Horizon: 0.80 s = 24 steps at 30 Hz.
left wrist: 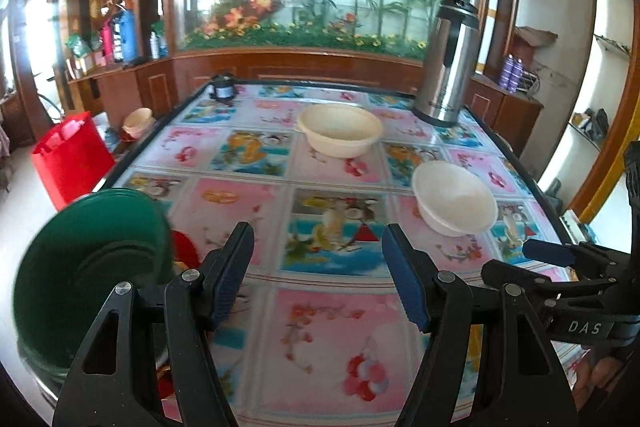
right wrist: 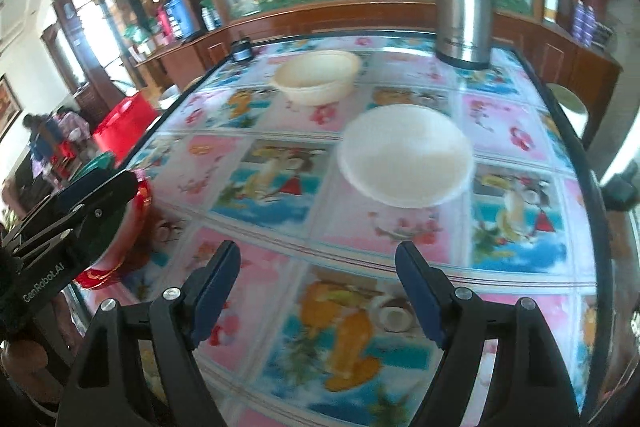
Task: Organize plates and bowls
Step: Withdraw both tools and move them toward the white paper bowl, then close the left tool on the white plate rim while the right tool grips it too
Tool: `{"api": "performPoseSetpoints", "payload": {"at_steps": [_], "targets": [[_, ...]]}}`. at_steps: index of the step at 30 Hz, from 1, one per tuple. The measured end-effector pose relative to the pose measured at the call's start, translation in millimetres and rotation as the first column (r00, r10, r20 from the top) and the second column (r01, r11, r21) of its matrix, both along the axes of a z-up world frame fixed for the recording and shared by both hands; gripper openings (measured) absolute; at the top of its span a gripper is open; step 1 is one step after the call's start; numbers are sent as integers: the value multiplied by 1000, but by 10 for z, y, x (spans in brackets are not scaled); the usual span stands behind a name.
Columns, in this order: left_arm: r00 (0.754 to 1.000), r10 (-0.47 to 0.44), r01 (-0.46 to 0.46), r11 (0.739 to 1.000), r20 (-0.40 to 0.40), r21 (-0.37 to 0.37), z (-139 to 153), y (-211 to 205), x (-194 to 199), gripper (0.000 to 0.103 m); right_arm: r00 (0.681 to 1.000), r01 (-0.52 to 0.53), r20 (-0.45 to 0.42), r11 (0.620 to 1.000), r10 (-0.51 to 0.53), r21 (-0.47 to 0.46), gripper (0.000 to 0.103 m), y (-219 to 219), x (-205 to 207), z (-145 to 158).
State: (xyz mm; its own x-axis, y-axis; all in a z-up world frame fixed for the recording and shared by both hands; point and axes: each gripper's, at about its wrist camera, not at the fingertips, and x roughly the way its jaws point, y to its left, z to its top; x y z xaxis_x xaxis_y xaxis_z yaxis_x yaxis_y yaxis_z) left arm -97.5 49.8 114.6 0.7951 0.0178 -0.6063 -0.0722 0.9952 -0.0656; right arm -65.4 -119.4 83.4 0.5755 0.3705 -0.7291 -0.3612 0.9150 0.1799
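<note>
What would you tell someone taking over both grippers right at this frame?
Left gripper: open, empty, hovering over the table.
Right gripper: open, empty, facing the white bowl.
Green bowl sits at the table's left edge, apparently on something red; detail unclear.
Cream bowl stands farther back, near the steel thermos.
Done: white and cream bowls not yet stacked.
Left: probably gather the white and cream bowls with the green one.

Patterned table (left wrist: 328, 327) carries white bowl (left wrist: 454, 199), cream basin (left wrist: 339, 130), thermos (left wrist: 448, 67).
</note>
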Motion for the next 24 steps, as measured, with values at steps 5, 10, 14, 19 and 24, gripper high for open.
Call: {"api": "performPoseSetpoints", "payload": {"at_steps": [5, 10, 14, 19, 24], "targets": [[999, -36, 36, 999, -40, -16, -89, -196, 238, 67, 997, 71, -22, 997, -71, -1, 80, -317, 154, -58], [996, -50, 49, 999, -69, -21, -157, -333, 431, 67, 993, 112, -49, 994, -112, -1, 80, -535, 335, -128], [993, -58, 56, 998, -104, -26, -235, -432, 617, 67, 990, 126, -67, 992, -125, -2, 80, -616, 454, -182], [990, -63, 61, 998, -129, -18, -289, -535, 800, 67, 989, 125, -75, 992, -124, 6, 80, -659, 599, -207], [988, -63, 60, 998, -142, -27, -313, -598, 959, 67, 990, 120, -77, 993, -120, 3, 80, -672, 735, -203]]}}
